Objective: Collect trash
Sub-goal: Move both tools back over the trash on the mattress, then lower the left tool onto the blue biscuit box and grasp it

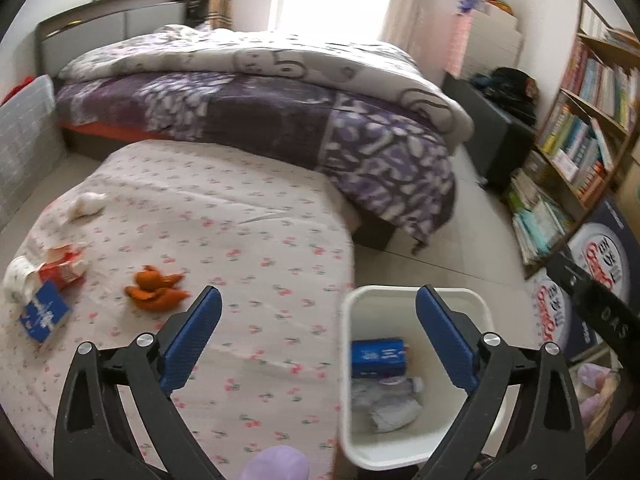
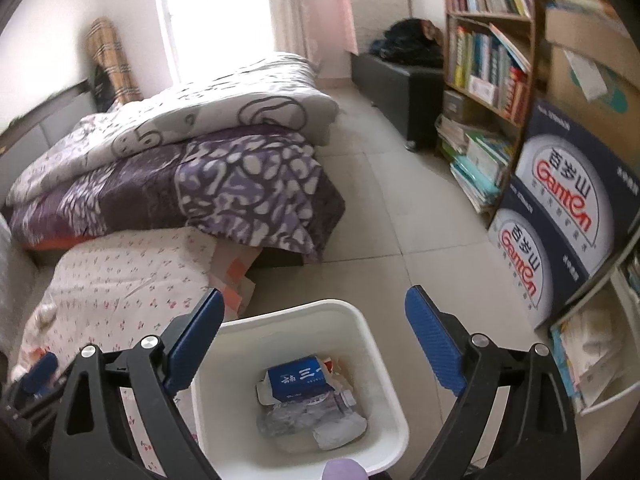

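Beside the low bed (image 1: 224, 216) with its cherry-print sheet, we hold both claws over the white bin (image 2: 372, 344), each spread wide and carrying nothing. Our right claw (image 2: 314, 308) hangs directly above the bin's mouth; our left claw (image 1: 318, 306) straddles the line between the sheet's edge and the bin's rim. Already inside the bin lie a blue carton (image 2: 298, 378) and crumpled white wrappers (image 2: 320, 420).

We judge the next step to be a fresh pickup from the sheet, and the left claw is the nearer tool. To do it well, we should swing it leftward over the sheet, descend square above one piece, and close on its bulk, not on the fabric beneath.

Remaining trash sits at the sheet's left side: a small blue box (image 1: 45, 314) lying flat, a torn red-and-white package (image 1: 64, 266) touching a crushed white cup (image 1: 18, 280), loose orange peel (image 1: 154, 288) nearest our claw, and a wad of white tissue (image 1: 86, 205) farther back. The peel looks limp and curled, likely to split if pinched at a tip.
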A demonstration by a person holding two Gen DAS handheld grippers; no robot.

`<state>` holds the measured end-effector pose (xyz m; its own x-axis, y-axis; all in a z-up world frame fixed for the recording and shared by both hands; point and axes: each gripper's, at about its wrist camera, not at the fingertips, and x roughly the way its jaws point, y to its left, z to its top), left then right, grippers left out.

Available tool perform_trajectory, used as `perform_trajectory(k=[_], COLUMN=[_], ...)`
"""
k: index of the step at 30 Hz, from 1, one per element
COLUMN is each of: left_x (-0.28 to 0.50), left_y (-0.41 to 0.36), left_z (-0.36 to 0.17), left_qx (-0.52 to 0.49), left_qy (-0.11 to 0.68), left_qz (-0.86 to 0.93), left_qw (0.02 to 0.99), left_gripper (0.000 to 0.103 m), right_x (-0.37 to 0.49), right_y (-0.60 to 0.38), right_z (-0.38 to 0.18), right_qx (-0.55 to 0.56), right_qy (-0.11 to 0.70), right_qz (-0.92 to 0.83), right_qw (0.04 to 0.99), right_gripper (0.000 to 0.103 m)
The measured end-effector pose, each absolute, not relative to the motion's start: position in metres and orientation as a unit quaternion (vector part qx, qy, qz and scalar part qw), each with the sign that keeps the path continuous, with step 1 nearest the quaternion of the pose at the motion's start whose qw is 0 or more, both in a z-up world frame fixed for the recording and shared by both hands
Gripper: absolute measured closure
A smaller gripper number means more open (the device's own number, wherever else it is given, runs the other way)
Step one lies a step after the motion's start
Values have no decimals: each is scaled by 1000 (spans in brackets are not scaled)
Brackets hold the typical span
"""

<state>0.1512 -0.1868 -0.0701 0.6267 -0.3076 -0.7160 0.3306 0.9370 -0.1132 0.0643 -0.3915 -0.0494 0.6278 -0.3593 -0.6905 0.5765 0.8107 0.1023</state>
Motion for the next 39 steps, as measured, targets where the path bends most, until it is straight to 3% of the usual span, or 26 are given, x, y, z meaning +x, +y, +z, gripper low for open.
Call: perform_trajectory(k=[25, 39], left_x=[217, 265], left_y=[14, 63], left_z=[-93, -188], left_qx=[-52, 140], left_qy=[440, 548], left_qz=[47, 69], left_qw=[895, 821], left_gripper=[7, 6], right_x=[152, 191], right_y=[-217, -178], right_z=[-72, -99], right_qx=[92, 93], right_qy=[385, 430], right_qz=[-131, -101], right_qw=[909, 893], right_gripper=[13, 13])
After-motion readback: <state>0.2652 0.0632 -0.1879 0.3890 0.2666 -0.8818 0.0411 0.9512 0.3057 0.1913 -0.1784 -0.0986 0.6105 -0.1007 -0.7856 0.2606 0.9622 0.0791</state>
